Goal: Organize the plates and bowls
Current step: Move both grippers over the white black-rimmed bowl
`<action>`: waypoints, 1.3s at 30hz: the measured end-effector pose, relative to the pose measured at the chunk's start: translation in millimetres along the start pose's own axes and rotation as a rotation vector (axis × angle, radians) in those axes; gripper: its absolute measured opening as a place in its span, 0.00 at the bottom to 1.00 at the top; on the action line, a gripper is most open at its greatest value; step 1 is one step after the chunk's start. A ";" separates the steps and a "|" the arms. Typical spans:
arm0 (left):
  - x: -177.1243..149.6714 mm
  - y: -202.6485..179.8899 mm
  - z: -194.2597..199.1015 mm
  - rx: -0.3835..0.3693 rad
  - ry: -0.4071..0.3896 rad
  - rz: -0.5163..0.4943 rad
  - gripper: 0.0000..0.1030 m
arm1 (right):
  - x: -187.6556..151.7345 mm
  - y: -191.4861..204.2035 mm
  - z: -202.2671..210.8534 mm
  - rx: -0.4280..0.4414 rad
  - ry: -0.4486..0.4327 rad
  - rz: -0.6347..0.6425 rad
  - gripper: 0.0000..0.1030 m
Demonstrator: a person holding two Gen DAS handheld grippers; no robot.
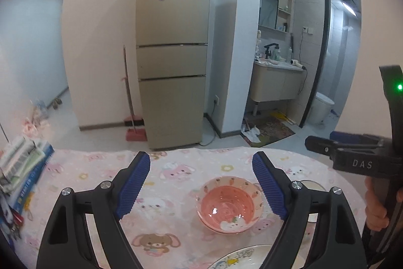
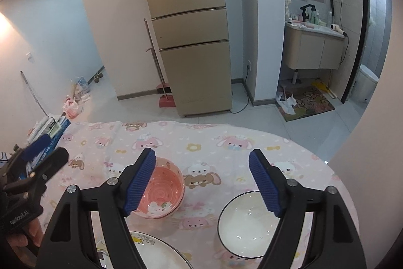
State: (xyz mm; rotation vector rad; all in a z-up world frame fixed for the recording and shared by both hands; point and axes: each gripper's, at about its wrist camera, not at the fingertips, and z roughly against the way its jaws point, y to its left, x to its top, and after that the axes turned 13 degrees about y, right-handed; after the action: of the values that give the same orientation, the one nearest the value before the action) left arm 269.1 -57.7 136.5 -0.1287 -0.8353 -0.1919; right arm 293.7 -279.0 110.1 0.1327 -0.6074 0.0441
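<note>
Left gripper (image 1: pixel 201 175): blue ribbed pads spread wide, holding nothing.
Pink bowl (image 2: pixel 162 189): glossy ceramic with a bunny print, upright on the pink cartoon tablecloth (image 2: pixel 201 143), left of the white bowl.
White bowl (image 2: pixel 248 221): dark-rimmed, just apart.
Printed plate (image 2: pixel 156 253): nearest edge.
Right gripper (image 2: pixel 201 179): wide open, empty.

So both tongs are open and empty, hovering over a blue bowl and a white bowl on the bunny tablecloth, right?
Almost. The bowl beside the white bowl is pink, not blue, as the right wrist view shows. Both the left tongs and right tongs are open and empty over the bunny tablecloth.
</note>
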 end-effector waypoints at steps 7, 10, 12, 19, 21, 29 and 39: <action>-5.7 -11.1 28.6 0.032 -0.076 -0.017 0.83 | -3.9 3.1 20.6 -0.030 -0.078 0.018 0.90; -7.6 -14.1 38.9 0.044 -0.110 -0.028 0.83 | -8.5 -1.1 38.1 -0.028 -0.172 -0.007 1.00; -8.4 -15.8 43.8 0.053 -0.128 -0.031 0.83 | -11.0 -3.7 47.7 -0.023 -0.227 -0.016 1.00; -8.1 -24.4 46.3 0.036 -0.142 -0.029 0.84 | -12.1 -15.4 62.9 -0.026 -0.286 0.009 1.00; -6.8 -31.0 38.3 0.030 -0.126 -0.035 0.84 | -11.4 -21.6 60.7 -0.031 -0.252 -0.003 1.00; -8.2 -65.8 11.1 -0.012 -0.089 -0.055 0.84 | -30.2 -56.2 52.1 -0.063 -0.160 -0.008 1.00; -9.5 -121.6 -33.0 -0.098 0.067 -0.136 0.84 | -46.5 -88.3 45.5 -0.057 -0.111 -0.004 0.97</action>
State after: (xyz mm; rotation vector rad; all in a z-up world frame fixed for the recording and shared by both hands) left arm 260.1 -181.4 112.0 -0.1563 -0.7682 -0.3632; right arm 236.8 -372.8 110.6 0.0820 -0.7185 0.0153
